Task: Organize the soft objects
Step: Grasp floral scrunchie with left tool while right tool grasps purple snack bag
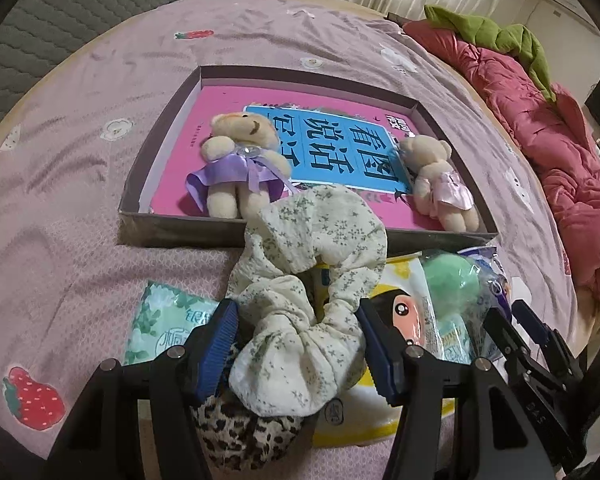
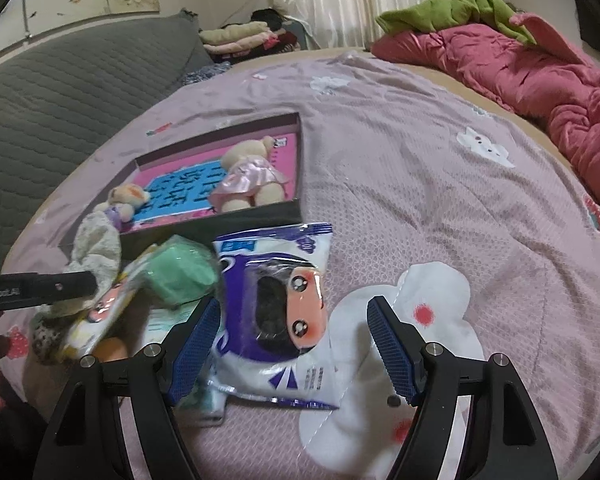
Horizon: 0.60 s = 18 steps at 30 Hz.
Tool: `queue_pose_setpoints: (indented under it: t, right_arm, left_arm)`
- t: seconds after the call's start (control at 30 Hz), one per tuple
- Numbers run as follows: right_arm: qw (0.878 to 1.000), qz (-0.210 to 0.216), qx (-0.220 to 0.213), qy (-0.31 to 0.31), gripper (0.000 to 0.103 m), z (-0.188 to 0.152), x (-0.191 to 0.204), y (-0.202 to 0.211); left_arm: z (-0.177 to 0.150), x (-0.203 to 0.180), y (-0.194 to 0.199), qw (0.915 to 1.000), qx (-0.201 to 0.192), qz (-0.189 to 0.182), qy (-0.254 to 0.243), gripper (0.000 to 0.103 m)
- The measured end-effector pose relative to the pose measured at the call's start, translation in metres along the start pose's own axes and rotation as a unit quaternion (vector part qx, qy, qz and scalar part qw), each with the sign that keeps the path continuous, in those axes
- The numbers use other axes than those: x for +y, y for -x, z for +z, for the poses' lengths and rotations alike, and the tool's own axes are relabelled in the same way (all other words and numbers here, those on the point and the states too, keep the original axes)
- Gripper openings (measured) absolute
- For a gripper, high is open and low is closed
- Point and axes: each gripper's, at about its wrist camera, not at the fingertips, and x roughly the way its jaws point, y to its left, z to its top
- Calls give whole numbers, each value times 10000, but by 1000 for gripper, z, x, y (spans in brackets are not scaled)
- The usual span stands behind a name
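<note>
Both grippers hang open over the pile beside the box (image 1: pixel 180 228): left gripper (image 1: pixel 296 344) straddles the scrunchie (image 1: pixel 300 280), right gripper (image 2: pixel 292 344) the tissue pack (image 2: pixel 276 312), each needing to close next.

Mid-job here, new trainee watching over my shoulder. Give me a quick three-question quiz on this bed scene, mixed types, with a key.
1. True or false: both teddy bears lie inside the shallow box.
2. Which item sits between the left gripper's fingers? A) green ball B) floral scrunchie C) red quilt
3. Fill in: the right gripper hovers open over a white and ____ packet.

Key:
1. True: purple-dress bear and pink-dress bear are both in it.
2. B, the floral scrunchie.
3. Purple: the cartoon-face packet.
</note>
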Motion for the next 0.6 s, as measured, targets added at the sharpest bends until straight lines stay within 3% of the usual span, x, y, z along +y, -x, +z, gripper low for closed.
queue_pose_setpoints:
  t: [0.17,0.33,0.4,0.6]
  right_arm:
    - [10000,-49,66,47,77,2,0,-12]
    - [10000,32,-42,65,47,4,-3,-11]
    - [9999,72,-42,79,46,3,-3,-11]
    - [9997,119,-169,100,41,4,-3,-5]
  left_arm:
    - [3,1,-7,10000,62,-32,70,60]
    - [6,-2,-8,10000,28,-9,38,60]
    - [6,-3,-8,10000,-16,15,-1,58]
    - [7,-3,-5,10000,-60,-64,-35,37]
